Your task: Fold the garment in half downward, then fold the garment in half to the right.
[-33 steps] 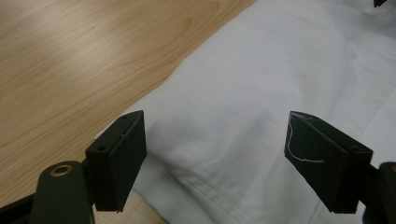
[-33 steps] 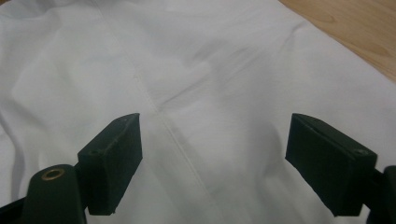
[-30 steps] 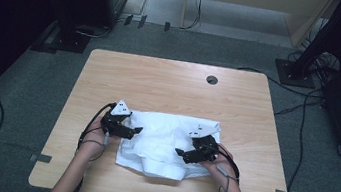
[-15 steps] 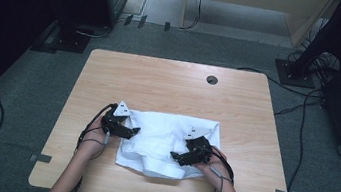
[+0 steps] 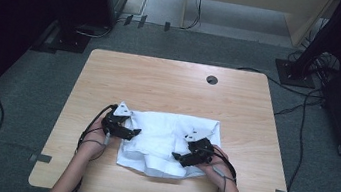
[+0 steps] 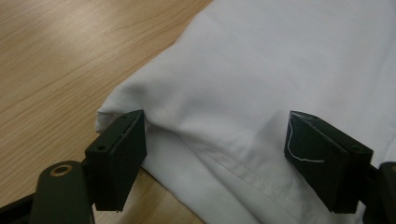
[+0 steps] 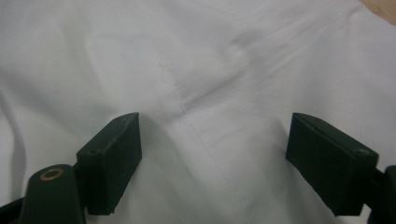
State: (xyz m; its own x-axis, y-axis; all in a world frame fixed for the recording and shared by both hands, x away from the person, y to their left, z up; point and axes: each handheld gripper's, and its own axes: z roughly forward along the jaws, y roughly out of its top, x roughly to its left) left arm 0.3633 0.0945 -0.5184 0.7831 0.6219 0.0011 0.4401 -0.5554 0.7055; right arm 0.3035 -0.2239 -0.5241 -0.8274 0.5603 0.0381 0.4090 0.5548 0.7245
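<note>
Forearms: we see the person's two forearms come in over the near edge of the table, each hand holding a gripper down on the white cloth [image 5: 162,138].
Left gripper [image 5: 125,132]: we find it at the cloth's left edge, grey three-cornered plate on top, cable looping back toward the wrist.
Left jaws: in the left gripper view we see them spread wide, one jaw at the folded edge of the cloth where it meets bare wood, the other out over the fabric; the pads do not pinch anything.
Right gripper [image 5: 184,157]: we place it on the right half of the cloth, near its front edge, pointing left toward the middle.
Right jaws: in the right gripper view we see them spread wide apart over the fabric, a stitched seam [image 7: 187,109] running up between them; nothing is clamped.
White cloth: it lies rumpled on the near half of the wooden table [image 5: 170,83], between the two hands, its front edge bunched and its far edge fairly straight.
Table hole: we note a small round hole [image 5: 212,80] toward the far right of the tabletop, well apart from the cloth.
Beyond the table: grey carpet, black cables [image 5: 304,102] and dark stands on both sides.
</note>
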